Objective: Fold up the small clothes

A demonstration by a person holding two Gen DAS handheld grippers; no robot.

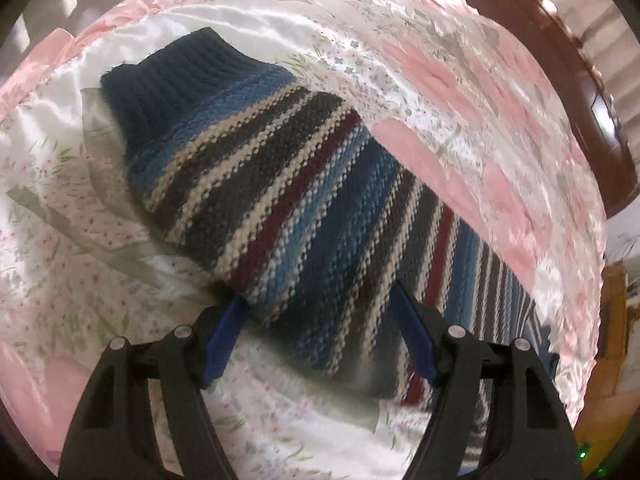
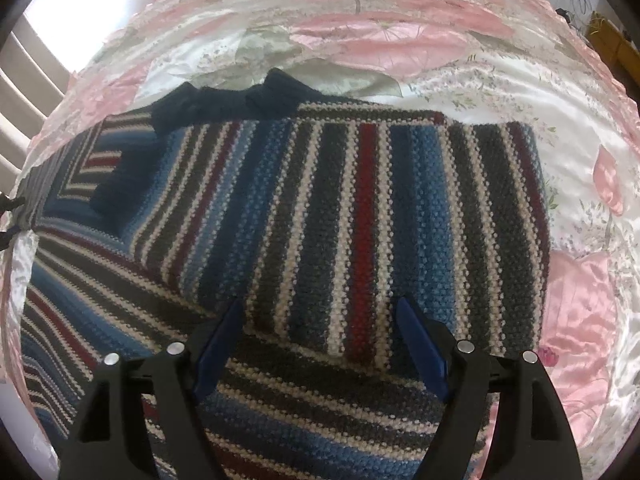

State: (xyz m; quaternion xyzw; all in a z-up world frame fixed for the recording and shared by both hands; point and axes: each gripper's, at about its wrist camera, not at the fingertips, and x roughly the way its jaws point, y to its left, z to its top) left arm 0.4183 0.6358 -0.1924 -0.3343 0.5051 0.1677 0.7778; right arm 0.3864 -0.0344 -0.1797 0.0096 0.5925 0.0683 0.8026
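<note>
A knit sweater with navy, blue, grey, cream and dark red stripes lies on a floral bedspread. In the left wrist view its sleeve, ending in a ribbed navy cuff, stretches away to the upper left. My left gripper stands open with the sleeve's thick part between its blue fingers; the left fingertip is hidden under the knit. In the right wrist view a folded panel lies over the sweater's body. My right gripper is open just above that panel's near edge, holding nothing.
The pink and white satin bedspread covers the whole bed. A dark wooden bed frame curves along the upper right of the left wrist view. Pale curtains hang at the left beyond the bed.
</note>
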